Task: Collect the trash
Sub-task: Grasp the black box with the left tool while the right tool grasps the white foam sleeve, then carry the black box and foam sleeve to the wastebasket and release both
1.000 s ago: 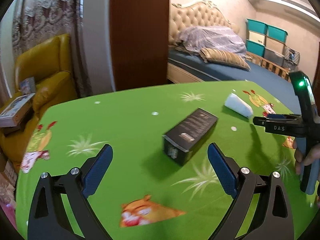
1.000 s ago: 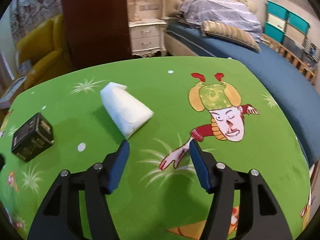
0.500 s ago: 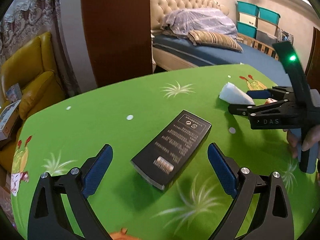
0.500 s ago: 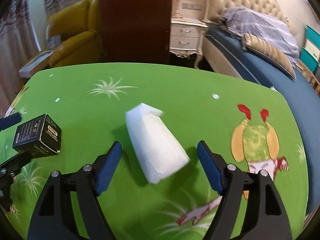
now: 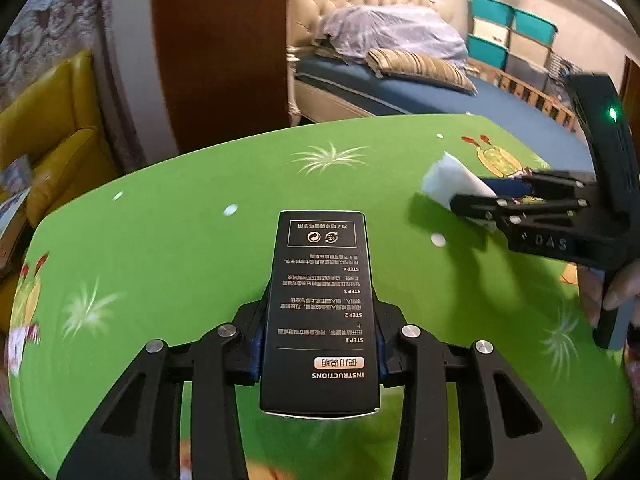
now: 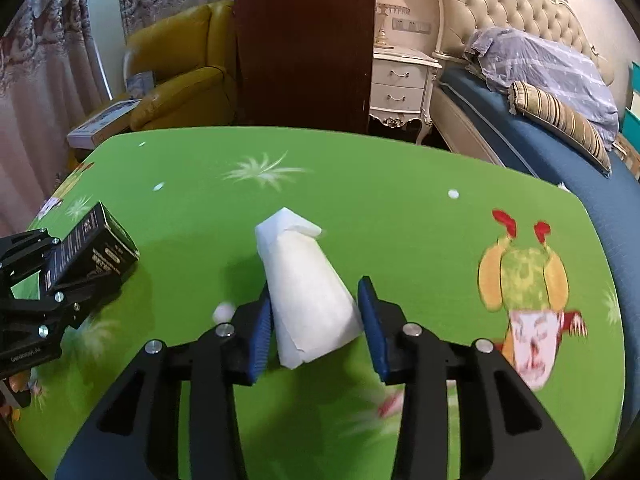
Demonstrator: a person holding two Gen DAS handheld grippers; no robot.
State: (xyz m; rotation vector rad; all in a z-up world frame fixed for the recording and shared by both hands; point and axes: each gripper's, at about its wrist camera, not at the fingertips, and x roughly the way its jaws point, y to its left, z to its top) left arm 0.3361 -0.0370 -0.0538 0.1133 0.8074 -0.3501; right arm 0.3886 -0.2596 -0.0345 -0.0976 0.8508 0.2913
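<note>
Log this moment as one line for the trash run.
left tool: closing on black box | right tool: closing around white paper wad, small gap one side | both on green tablecloth

Black box (image 5: 320, 312): smooth card, satin sheen, printed text. White wad (image 6: 308, 292): matt paper, creased. Tablecloth (image 5: 180, 248): green, printed, slight sheen. Left gripper (image 5: 320, 354): matt black plastic, metal screws, ribbed blue pads. Armchair (image 6: 180, 76), upper left: glossy yellow leather.
</note>
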